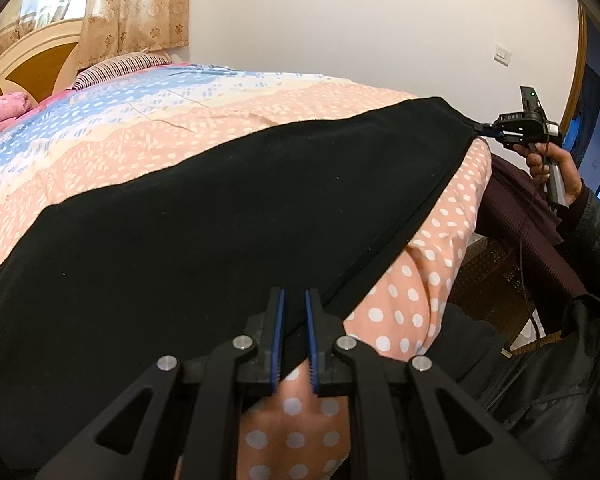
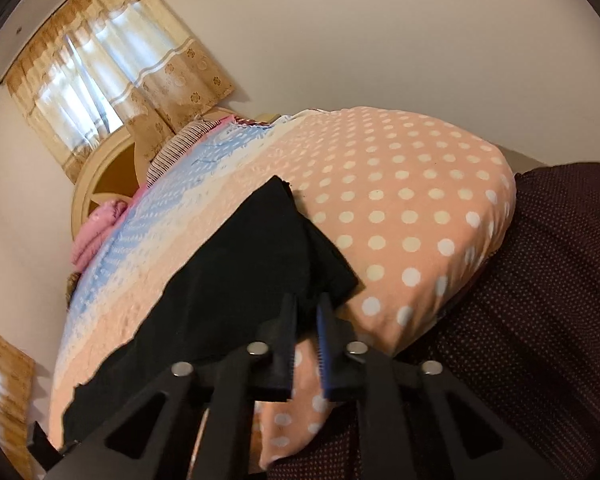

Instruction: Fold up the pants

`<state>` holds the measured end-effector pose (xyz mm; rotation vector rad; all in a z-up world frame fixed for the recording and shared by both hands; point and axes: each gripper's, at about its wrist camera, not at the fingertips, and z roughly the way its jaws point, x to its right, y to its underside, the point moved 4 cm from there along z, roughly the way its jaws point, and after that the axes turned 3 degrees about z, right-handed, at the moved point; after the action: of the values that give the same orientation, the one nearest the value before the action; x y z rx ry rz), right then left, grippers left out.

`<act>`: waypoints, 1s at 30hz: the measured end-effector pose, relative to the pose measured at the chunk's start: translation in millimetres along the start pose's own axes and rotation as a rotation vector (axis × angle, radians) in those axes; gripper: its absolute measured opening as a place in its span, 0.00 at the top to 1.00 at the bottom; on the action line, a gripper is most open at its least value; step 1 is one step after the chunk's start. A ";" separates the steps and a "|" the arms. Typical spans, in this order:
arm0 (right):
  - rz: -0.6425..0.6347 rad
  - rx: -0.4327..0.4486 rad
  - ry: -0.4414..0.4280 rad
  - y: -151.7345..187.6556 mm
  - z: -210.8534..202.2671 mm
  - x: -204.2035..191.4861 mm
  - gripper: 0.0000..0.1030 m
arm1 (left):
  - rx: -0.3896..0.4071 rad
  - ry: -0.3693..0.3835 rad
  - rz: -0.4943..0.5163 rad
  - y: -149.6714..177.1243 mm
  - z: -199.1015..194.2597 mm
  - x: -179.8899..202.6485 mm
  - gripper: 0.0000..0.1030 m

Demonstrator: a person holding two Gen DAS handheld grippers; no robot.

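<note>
Left wrist: both claws (image 1: 295,300) (image 1: 485,129) pinch black pants (image 1: 220,220).

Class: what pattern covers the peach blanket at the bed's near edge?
White polka dots on the peach fleece blanket, clearest in the right wrist view.

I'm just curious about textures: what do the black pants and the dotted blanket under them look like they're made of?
The pants look like a soft matte knit or fleece, perhaps cotton: no sheen, tiny lint specks, and they drape limply. The blanket looks like plush fleece, peach with white dots, its surface fuzzy and softly rounded at the edge. Neither can be confirmed by sight alone.
</note>
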<state>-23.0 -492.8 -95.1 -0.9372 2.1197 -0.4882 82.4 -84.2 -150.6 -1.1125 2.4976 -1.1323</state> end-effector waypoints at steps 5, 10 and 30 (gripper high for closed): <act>-0.037 0.046 0.050 -12.4 -6.6 -1.8 0.95 | -0.004 0.004 0.000 -1.1 2.4 0.5 0.87; -0.070 0.049 0.081 -8.8 0.8 0.0 0.90 | -0.002 -0.007 0.002 -1.9 -1.3 1.3 0.87; -0.571 -0.254 -0.374 130.9 37.6 -222.5 0.65 | 0.033 -0.358 -0.240 64.6 -87.6 -119.0 0.42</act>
<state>44.6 -240.9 -89.0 -1.6551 1.5825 -0.2876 91.5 76.8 -151.4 -1.4881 2.1086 -0.9238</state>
